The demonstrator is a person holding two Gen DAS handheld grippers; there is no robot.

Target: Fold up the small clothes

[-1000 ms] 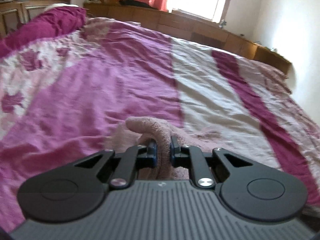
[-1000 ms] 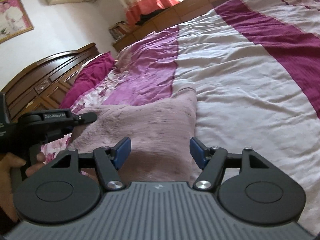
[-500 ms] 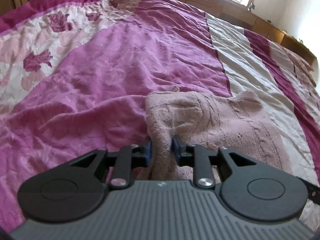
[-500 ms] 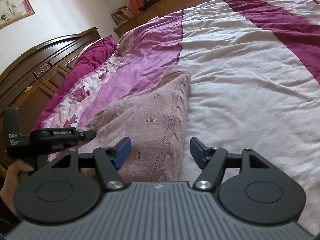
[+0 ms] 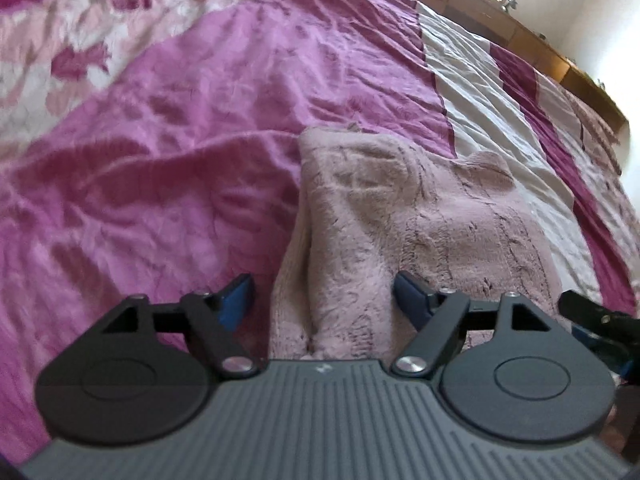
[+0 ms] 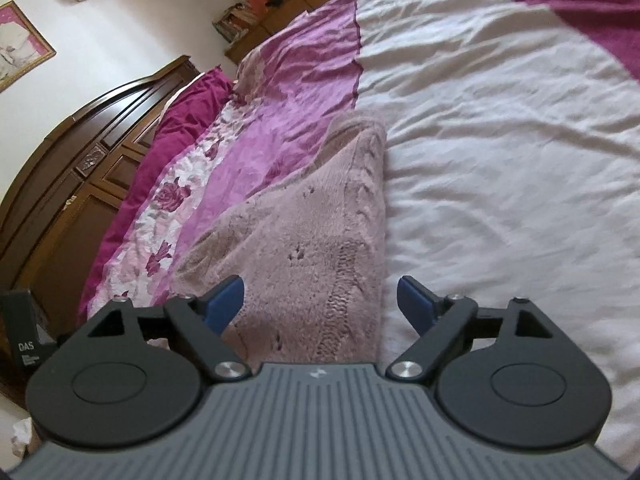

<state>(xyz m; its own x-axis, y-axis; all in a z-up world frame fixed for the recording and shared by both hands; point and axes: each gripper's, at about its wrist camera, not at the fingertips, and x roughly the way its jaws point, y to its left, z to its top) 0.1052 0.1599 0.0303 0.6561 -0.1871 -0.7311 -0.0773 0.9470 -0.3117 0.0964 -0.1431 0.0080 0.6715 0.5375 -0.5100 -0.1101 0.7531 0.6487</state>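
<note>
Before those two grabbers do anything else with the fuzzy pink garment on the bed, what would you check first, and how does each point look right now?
1. Left gripper has let go: ok. Its jaws are opening; the pink knit garment lies between them, not pinched.
2. Right gripper free: ok. Its jaws are opening, with the garment's edge between them, not gripped.
3. Garment lies folded on the bedspread: ok, a doubled edge shows along one side.
4. Fold neat, edges matching: cannot tell; the near part is hidden.
5. Grippers clear of each other: ok, the other tool shows only at the edge of each view.
</note>
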